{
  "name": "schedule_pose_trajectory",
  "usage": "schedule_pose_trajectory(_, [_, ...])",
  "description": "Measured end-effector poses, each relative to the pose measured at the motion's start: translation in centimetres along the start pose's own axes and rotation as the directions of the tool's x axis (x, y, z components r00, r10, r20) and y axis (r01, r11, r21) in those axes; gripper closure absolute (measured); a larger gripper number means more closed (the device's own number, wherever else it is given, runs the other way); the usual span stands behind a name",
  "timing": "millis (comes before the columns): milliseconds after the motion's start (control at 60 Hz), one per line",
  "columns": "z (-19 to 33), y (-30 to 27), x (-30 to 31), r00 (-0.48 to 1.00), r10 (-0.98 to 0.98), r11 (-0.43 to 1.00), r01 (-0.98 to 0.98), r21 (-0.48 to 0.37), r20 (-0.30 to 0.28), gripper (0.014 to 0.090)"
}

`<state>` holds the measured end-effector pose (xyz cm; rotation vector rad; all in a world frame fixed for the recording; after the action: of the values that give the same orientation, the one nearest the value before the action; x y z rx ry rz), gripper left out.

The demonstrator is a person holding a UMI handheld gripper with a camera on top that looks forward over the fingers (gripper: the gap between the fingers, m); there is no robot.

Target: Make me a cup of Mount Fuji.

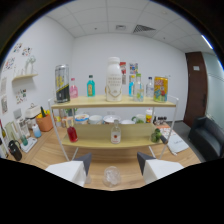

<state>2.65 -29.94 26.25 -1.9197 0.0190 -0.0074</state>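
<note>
You are holding the tongs (112,162) low in the frame, pointing at a two-tier shelf (114,104) across the middle of the picture. The fingers (83,162) are standing wide apart and are gripping nothing.

A clear glass (111,176) is sitting upright on the wooden counter (52,150), at bottom centre. It is lying between the two fingers, with a gap showing at either side, and is resting on its own base. Its long axis is running vertically, straight up from the counter.

The ingredients are lying beyond the fingers, higher in the frame. A large white bottle (114,79) is standing at the centre of the top tier, directly ahead and above the glass. A tall can (62,83) is standing at upper left, and smaller bottles are flanking the white one. A small bottle (116,132) is standing on the lower tier, also in line with the glass.

Judging from this layout, the cup is not yet filled. The next reach is likely running forward and upward along the centre line.
</note>
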Motion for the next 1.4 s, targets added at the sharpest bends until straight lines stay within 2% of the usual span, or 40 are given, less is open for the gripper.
schedule_pose_trajectory(17, [0.2,-1.2,0.1,1.000,0.001,1.000,-0.002,0.017,0.003,0.0188])
schedule_pose_trajectory(33, [0.4,-2.4,0.3,1.000,0.003,0.999,-0.003,0.035,0.005,0.0249])
schedule_pose_trajectory(50, [0.6,-3.6,0.4,1.000,0.004,0.999,-0.004,0.054,0.008,0.0191])
schedule_pose_trajectory(233, [3.8,-14.8,0.1,0.999,0.008,0.973,-0.018,0.230,0.043,0.0190])
schedule_pose_trajectory(317, [6.2,-17.4,-0.4,0.999,0.003,0.962,-0.017,0.272,0.051,0.0195])
schedule_pose_trajectory(417, [9.1,-19.4,-0.8,0.999,0.003,0.962,-0.016,0.273,0.049,0.0209])
schedule_pose_trajectory(500, [11.5,-19.5,-0.7,1.000,0.000,0.966,-0.008,0.257,0.031,0.0233])
schedule_pose_trajectory(567, [12.8,-19.7,-0.6,1.000,0.012,0.973,-0.018,0.230,0.028,0.0286])
schedule_pose_trajectory(667, [14.2,-19.8,-0.5,0.999,0.030,0.978,-0.035,0.206,0.027,0.0414])
schedule_pose_trajectory(733, [14.5,-20.0,0.3,0.999,0.034,0.980,-0.033,0.197,-0.001,0.0540])
schedule_pose_trajectory(933, [13.8,-19.8,0.1,0.999,0.044,0.985,-0.047,0.164,0.021,0.0562])
schedule_pose_trajectory(1133, [8.4,-21.8,0.4,0.997,0.028,0.967,-0.044,0.252,0.067,0.0571])
schedule_pose_trajectory(1267, [4.9,-19.6,2.2,0.995,0.055,0.959,-0.077,0.273,0.087,0.0570])
schedule_pose_trajectory(1400, [4.3,-12.5,5.5,0.998,0.052,0.977,-0.056,0.208,0.023,0.0573])
